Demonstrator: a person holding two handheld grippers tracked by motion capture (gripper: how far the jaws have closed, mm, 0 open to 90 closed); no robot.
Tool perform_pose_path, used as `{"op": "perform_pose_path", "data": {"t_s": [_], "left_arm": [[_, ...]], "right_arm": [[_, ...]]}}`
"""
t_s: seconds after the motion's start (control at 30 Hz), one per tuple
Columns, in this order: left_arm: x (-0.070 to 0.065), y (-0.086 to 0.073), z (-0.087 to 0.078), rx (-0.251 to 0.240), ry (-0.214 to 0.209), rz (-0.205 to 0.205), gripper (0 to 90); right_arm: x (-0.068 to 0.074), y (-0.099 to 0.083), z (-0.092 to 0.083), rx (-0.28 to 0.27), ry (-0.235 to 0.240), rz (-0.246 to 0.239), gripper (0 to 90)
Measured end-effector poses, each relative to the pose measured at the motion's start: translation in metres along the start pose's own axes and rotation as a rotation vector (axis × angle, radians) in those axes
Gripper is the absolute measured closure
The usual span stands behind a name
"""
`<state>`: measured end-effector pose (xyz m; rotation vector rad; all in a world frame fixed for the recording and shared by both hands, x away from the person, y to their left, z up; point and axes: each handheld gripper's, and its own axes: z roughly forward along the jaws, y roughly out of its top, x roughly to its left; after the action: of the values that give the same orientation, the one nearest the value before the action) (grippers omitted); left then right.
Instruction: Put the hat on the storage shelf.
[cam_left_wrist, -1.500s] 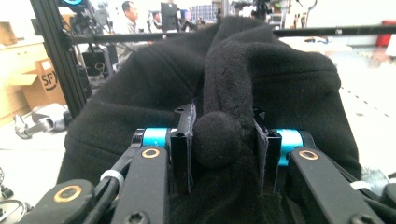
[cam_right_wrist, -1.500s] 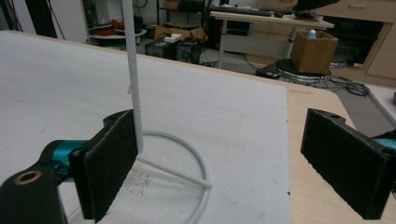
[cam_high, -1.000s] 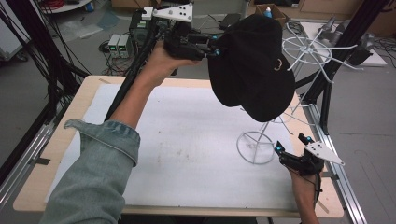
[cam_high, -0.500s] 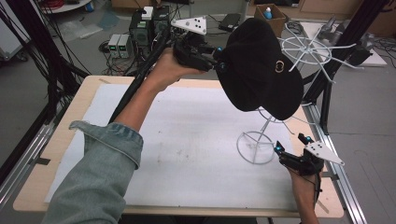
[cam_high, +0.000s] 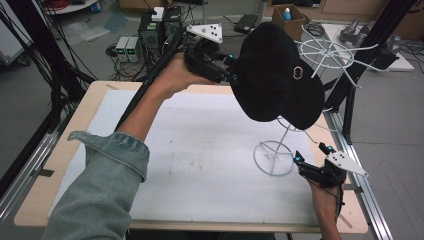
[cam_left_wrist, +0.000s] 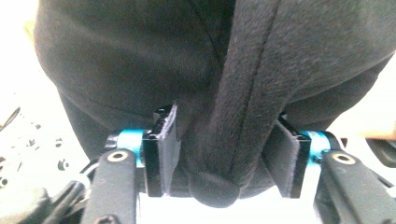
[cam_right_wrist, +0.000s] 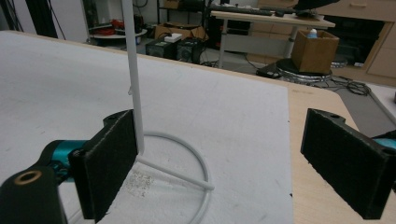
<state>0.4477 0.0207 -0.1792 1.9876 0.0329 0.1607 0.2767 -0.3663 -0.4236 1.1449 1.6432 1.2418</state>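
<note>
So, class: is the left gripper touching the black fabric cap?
Touching. In the left gripper view, the left gripper has both jaws pressed into the black fabric cap, pinching a fold of it between them, with no gap.

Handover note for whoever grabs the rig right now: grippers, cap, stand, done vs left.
Left gripper: shut on the black cap, pinching its fabric near the top button, held in the air above the table.
Right gripper: open, low on the table beside the ring base of the white wire stand; the stand's pole runs close by one pad, contact unclear.
Done: cap picked up, next to the stand's spoked top.
Left: likely seat the cap on the top, release; brace the base if it tips.
</note>
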Motion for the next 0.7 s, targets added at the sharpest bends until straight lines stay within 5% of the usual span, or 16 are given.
{"op": "perform_pose_path", "data": {"t_s": [0.2, 0.3, 0.37, 0.7], "left_arm": [[-0.003, 0.0, -0.005, 0.018, 0.025, 0.008, 42.9], [-0.006, -0.006, -0.014, -0.064, 0.068, 0.038, 41.3], [-0.005, -0.008, -0.019, -0.052, 0.062, 0.007, 42.7], [-0.011, -0.007, -0.049, -0.051, 0.118, -0.012, 36.3]], "right_arm": [[0.0, 0.0, 0.0, -0.001, 0.0, 0.0, 10.3], [0.0, 0.0, 0.0, -0.002, 0.0, -0.002, 10.2], [0.0, 0.0, 0.001, 0.001, -0.001, 0.002, 10.3], [0.002, 0.001, 0.003, -0.002, 0.001, -0.001, 10.2]]}}
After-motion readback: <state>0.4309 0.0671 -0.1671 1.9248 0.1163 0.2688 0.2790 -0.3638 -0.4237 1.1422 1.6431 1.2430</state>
